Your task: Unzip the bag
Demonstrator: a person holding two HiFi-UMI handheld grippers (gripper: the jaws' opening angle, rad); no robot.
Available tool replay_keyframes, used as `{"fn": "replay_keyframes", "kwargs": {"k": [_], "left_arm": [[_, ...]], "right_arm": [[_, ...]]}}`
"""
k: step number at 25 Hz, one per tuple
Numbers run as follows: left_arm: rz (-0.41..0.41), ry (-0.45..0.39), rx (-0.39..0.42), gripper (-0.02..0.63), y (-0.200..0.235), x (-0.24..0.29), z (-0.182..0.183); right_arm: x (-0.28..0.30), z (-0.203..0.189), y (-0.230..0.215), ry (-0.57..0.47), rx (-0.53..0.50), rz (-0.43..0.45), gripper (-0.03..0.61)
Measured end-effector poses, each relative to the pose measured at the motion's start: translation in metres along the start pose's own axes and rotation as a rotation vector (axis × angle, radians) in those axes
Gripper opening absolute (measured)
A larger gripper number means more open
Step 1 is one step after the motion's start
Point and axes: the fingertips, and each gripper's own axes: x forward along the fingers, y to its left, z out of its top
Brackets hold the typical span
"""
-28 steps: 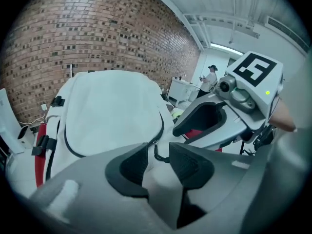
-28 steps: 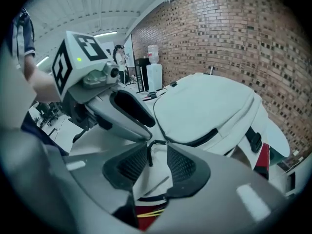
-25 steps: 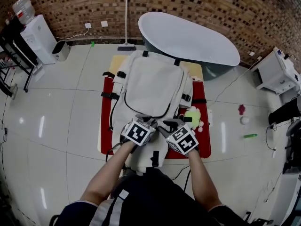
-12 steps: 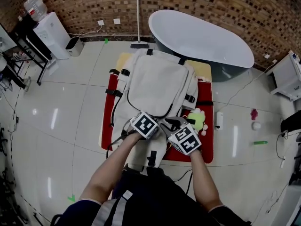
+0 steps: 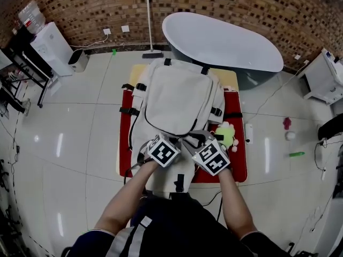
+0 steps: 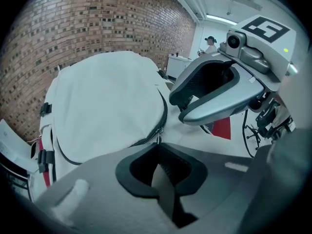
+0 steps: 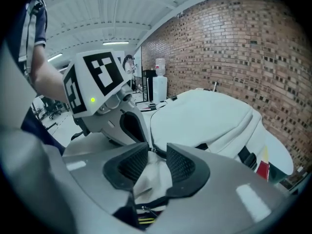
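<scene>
A white backpack (image 5: 177, 98) lies flat on a red mat (image 5: 127, 138), with its dark zipper (image 6: 163, 116) curving round the front panel. Both grippers sit at its near end, side by side. My left gripper (image 6: 157, 149) is closing, and its tips meet on the metal zipper pull (image 6: 157, 139); in the head view it shows below the panel (image 5: 172, 139). My right gripper (image 7: 157, 156) has a bunched fold of the bag's white fabric (image 7: 151, 174) pressed between its ribbed pads, and its jaws are opening slightly. In the head view it is just to the right (image 5: 196, 138).
A green plush toy (image 5: 224, 135) lies on the mat beside my right gripper. A white bathtub (image 5: 225, 42) stands behind the bag against the brick wall, with a broom (image 5: 148, 25) next to it. A white cabinet (image 5: 51, 47) is at far left. Small items (image 5: 296, 154) dot the floor at right.
The head view has swayed slightly. Both grippers stay at the same spot on the bag's near end, close together.
</scene>
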Motion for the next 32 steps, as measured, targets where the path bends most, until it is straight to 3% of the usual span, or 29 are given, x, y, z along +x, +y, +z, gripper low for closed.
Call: {"fn": "replay_keyframes", "kwargs": {"k": [3, 7, 13, 18, 32], "left_arm": [[-0.024, -0.014, 0.017, 0.02, 0.0, -0.006, 0.0], [-0.052, -0.025, 0.045, 0.018, -0.002, -0.01, 0.002], [-0.081, -0.033, 0.071, 0.017, -0.001, -0.014, 0.001], [-0.056, -0.018, 0.053, 0.015, 0.016, -0.016, -0.011], [-0.001, -0.054, 0.022, 0.014, 0.062, -0.04, -0.032]], "right_arm": [[0.008, 0.017, 0.006, -0.01, -0.072, -0.031, 0.13], [0.023, 0.014, -0.014, 0.049, -0.028, -0.098, -0.005], [0.03, -0.008, -0.018, 0.167, -0.003, -0.109, 0.002], [0.031, -0.019, -0.021, 0.251, -0.028, -0.133, 0.002], [0.03, -0.032, -0.025, 0.287, 0.016, -0.171, 0.002]]}}
